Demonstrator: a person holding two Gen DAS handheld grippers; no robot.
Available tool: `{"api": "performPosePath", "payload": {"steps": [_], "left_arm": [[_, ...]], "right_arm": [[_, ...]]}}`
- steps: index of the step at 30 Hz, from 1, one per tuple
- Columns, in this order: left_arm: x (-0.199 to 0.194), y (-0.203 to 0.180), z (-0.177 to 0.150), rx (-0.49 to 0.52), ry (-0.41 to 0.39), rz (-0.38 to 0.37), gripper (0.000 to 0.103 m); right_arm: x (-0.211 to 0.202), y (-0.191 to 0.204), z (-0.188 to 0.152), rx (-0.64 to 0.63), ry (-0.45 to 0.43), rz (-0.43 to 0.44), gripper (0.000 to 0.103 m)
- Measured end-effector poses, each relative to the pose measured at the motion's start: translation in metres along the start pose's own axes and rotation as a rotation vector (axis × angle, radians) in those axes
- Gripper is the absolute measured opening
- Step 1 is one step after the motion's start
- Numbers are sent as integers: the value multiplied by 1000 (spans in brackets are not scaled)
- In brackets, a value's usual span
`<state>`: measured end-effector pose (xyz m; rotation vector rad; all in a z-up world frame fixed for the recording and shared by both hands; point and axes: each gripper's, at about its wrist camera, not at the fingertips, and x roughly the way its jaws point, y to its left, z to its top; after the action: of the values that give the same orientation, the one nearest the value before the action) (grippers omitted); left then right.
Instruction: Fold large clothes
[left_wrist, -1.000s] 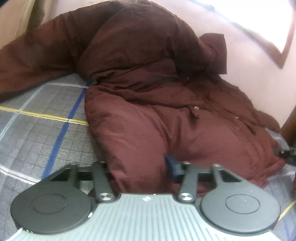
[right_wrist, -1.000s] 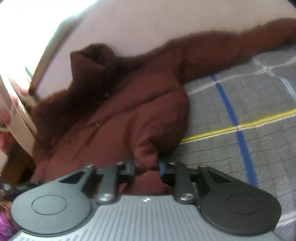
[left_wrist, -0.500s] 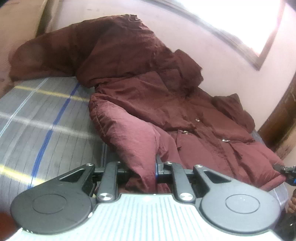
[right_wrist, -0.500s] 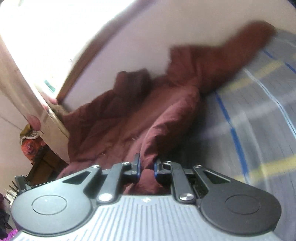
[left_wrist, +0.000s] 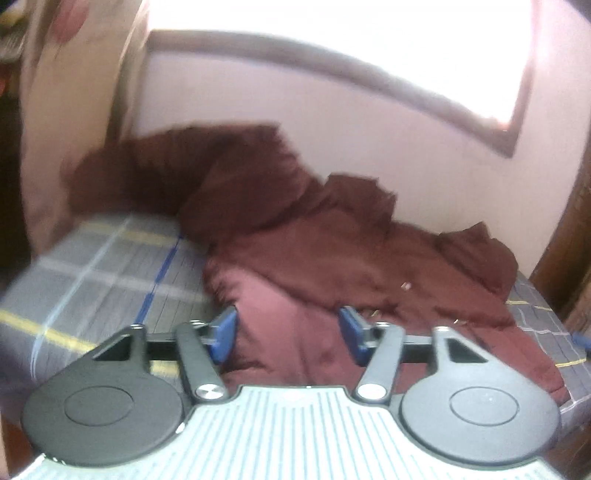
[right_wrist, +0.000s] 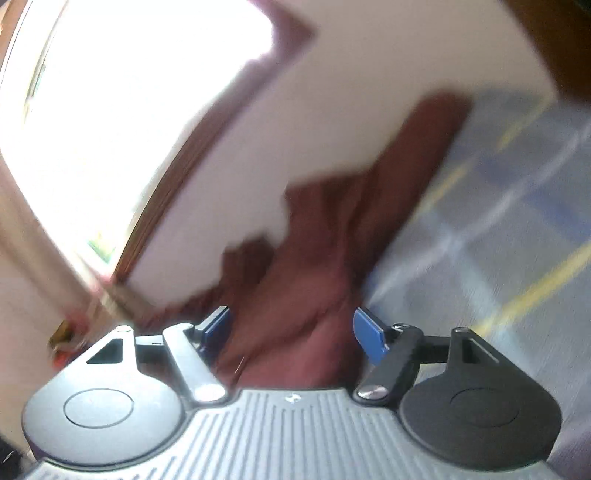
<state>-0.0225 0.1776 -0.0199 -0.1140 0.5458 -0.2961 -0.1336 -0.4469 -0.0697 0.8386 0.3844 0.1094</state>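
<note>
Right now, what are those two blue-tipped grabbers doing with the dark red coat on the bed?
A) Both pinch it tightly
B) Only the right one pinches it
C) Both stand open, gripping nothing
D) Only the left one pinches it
C: the left gripper and the right gripper each show blue pads spread wide apart, with the coat lying loose on the bedspread.

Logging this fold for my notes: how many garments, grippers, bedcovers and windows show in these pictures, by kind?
Coat: 1
Grippers: 2, left gripper and right gripper, both open
Bedcover: 1
Window: 1
Total: 5
</note>
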Motion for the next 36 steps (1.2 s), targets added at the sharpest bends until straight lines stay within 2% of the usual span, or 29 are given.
{"api": "performPosePath", "payload": {"steps": [2,4,8,11,13,15,19,23,24,25,26,30,33,36], "left_arm": [[4,-22,10,44,-10,6,82],[9,-44,16,77,-43,-27,84],[42,-85,31,97,-80,-82,102],[78,-109,39,70,-109,-112,103],[108,-117,41,72,-104,-91,103],[138,-120,41,69,-86,-60,103],[186,-108,30,72,-35,15,103],[213,-93,15,34,46,28,103],[218,-90,12,16,61,22,103],[220,-88,10,6,63,24,103],[223,-86,9,2,59,24,103],[228,-93,6,46,59,12,103],[226,-100,5,82,54,-20,103],[214,-99,9,52,35,-57,103]], "right_arm": [[9,-19,35,2,-43,-30,74],[25,-39,66,9,-84,-95,74],[76,-89,126,59,-100,-158,74],[119,-133,165,149,-136,-217,74],[150,-158,187,190,-149,-253,74],[175,-181,206,255,-183,-242,74],[230,-210,226,325,-161,-257,74],[261,-214,235,235,-155,-246,71],[267,-213,232,213,-137,-263,52],[275,-214,233,202,-104,-301,12],[279,-217,232,219,-74,-330,10],[256,-212,226,251,-146,-331,4],[201,-194,228,302,-279,-237,4],[152,-156,232,290,-379,-156,4]]}}
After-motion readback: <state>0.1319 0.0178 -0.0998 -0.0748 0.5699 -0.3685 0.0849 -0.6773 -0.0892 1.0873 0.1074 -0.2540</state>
